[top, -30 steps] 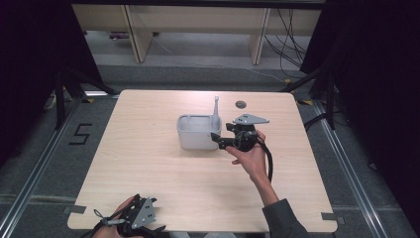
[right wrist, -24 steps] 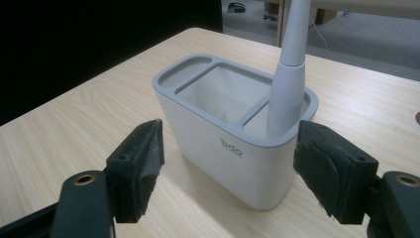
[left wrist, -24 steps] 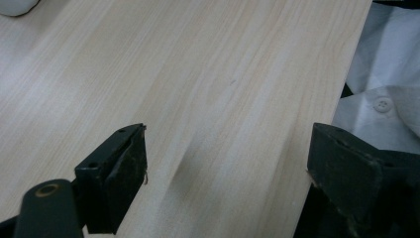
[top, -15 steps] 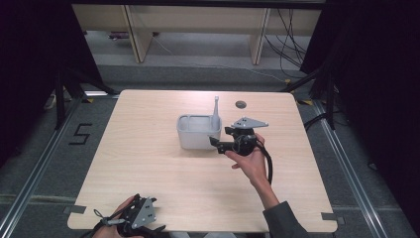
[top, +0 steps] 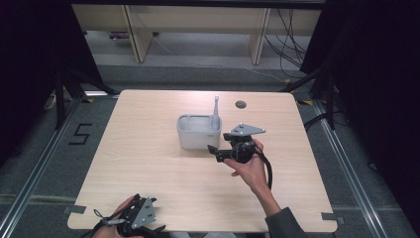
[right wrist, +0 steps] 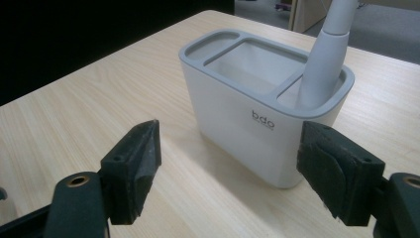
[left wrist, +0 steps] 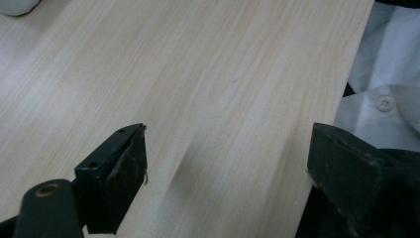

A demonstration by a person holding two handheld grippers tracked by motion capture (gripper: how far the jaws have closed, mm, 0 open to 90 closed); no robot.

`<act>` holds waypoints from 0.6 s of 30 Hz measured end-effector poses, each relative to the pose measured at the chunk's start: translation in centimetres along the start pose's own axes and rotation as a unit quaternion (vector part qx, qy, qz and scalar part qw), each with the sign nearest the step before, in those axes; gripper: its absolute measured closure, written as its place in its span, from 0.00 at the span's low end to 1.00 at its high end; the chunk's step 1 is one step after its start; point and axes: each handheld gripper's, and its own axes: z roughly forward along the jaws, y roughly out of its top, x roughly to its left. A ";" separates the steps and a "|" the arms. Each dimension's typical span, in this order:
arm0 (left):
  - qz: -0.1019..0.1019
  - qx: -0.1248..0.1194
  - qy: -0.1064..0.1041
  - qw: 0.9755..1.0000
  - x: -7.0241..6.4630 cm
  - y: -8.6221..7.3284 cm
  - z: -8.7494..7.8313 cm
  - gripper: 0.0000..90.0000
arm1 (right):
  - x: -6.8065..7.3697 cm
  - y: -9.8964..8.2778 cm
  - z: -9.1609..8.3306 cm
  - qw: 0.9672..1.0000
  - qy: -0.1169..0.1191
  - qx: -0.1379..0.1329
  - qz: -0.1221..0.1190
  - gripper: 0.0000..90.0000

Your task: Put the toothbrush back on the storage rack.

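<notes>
The right claw [top: 214,151] has drawn back a little from the caddy [top: 198,131] since a second ago: then its tips were right at the caddy's near-right corner, and now they sit just off it, toward the person. Its jaws have just been opening a touch further and stand wide, with nothing between them; in the right gripper view the pads frame bare worktop [right wrist: 74,114] short of the caddy [right wrist: 247,99].

The brush [top: 216,111] stands upright in the caddy's right-hand compartment, handle [right wrist: 327,49] poking well above the rim. The caddy sits in the middle of the worktop [top: 148,173].

To me this looks like a release and retreat: the brush is stowed, and the hand is letting go.

The left claw [top: 131,223] rests at the near edge, open and empty.
</notes>
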 end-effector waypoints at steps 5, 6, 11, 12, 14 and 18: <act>0.000 0.001 0.000 1.000 0.0 0.0 0.0 0.17 | 0.0 -0.5 -0.1 1.000 0.009 0.004 -0.018 0.28; 0.000 0.001 0.001 1.000 0.0 0.0 0.0 0.17 | 0.2 -0.6 -0.3 1.000 0.007 0.012 -0.008 0.28; -0.002 0.001 0.001 1.000 0.0 0.0 0.0 0.17 | 0.5 -1.2 -0.2 1.000 0.011 0.015 -0.020 0.28; -0.003 0.000 0.000 1.000 0.0 0.0 0.0 0.17 | 0.6 -1.3 -0.1 1.000 0.012 0.019 -0.013 0.28; -0.001 0.000 -0.001 1.000 0.0 0.0 0.0 0.17 | 0.6 -1.5 -0.1 0.999 0.012 0.021 -0.026 0.28; -0.002 -0.001 0.000 1.000 0.0 0.0 0.0 0.17 | 1.1 -2.2 0.1 0.999 0.018 0.036 -0.011 0.28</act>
